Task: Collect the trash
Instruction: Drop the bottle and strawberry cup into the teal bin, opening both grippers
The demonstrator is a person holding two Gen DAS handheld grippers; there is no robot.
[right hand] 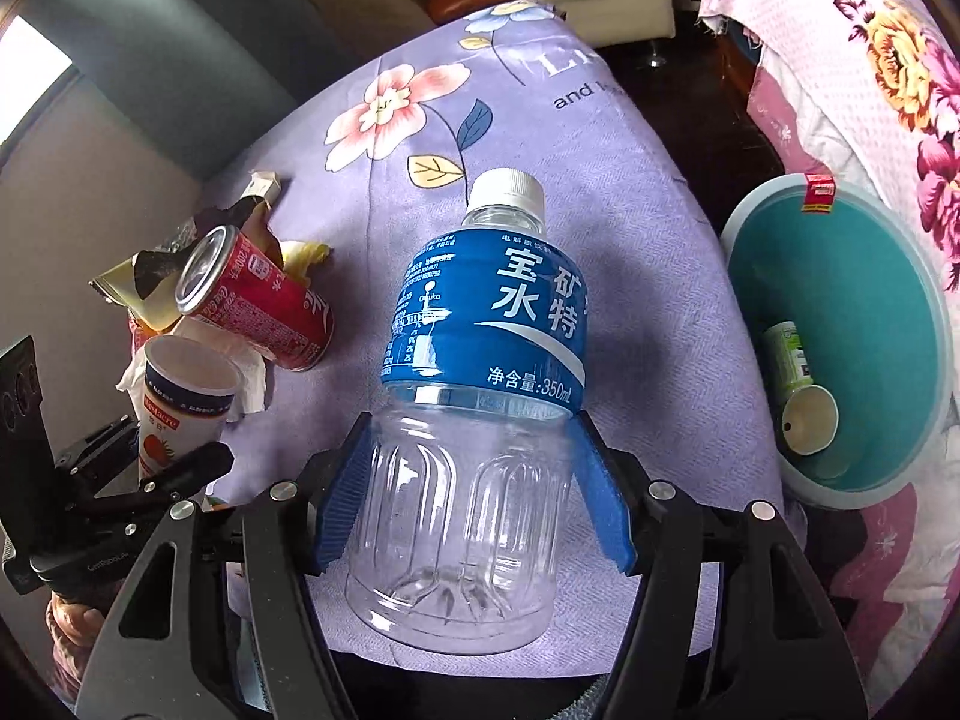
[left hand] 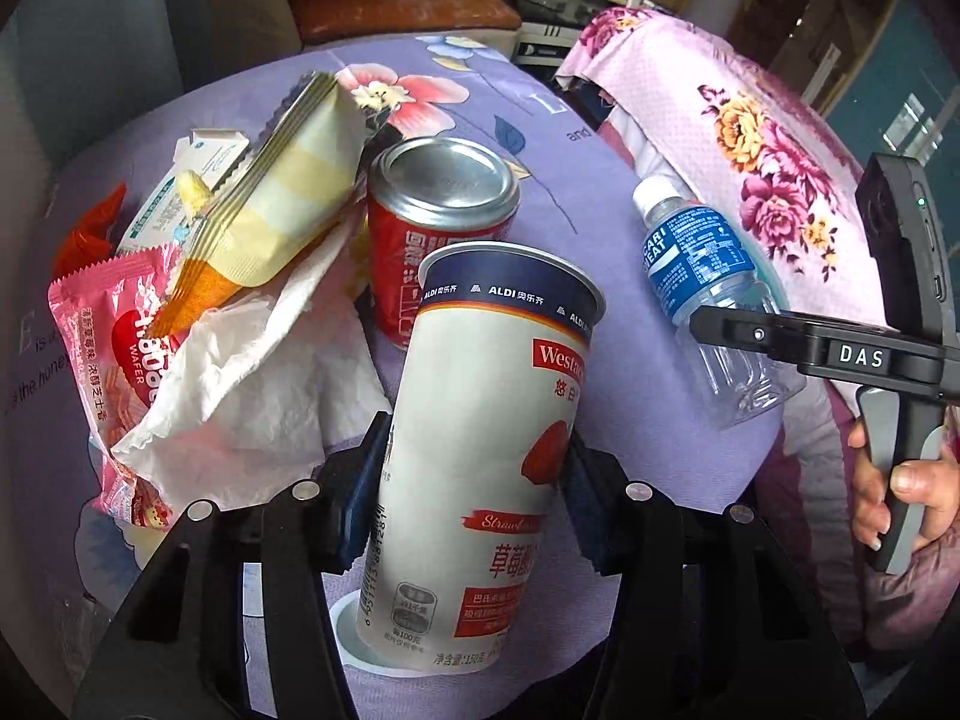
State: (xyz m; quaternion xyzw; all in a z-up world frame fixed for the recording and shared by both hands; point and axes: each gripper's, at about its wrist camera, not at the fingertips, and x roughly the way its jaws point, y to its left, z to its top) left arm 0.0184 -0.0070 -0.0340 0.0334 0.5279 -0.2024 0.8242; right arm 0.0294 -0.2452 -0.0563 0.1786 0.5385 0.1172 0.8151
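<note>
Both grippers have something in their grasp over a lilac flowered cloth (right hand: 636,276). The left gripper (left hand: 474,480) is clamped on a tall white strawberry yogurt cup (left hand: 480,450) with a navy rim band; its blue pads press against the cup's two sides about halfway down, and the cup leans a little, open mouth up. Just behind the cup stands a red drink can (left hand: 432,228), and to its left lies a heap of litter: a crumpled white tissue (left hand: 252,372), a pink wafer wrapper (left hand: 114,348), a yellow striped snack bag (left hand: 288,204) and a small white box (left hand: 198,174), all overlapping one another.

The right gripper (right hand: 474,492) is closed on a clear plastic water bottle (right hand: 480,360) with a blue label and a white cap; the blue pads grip the ribbed lower part, and the bottle looks empty. From the left wrist view the same bottle shows at the right, with a hand (left hand: 900,480) around that gripper's grey handle.

To the right of the bottle, past the cloth's edge, sits a teal bin (right hand: 888,300), well apart from the litter heap. Inside it lies a small green-labelled bottle (right hand: 798,378) on its side.
</note>
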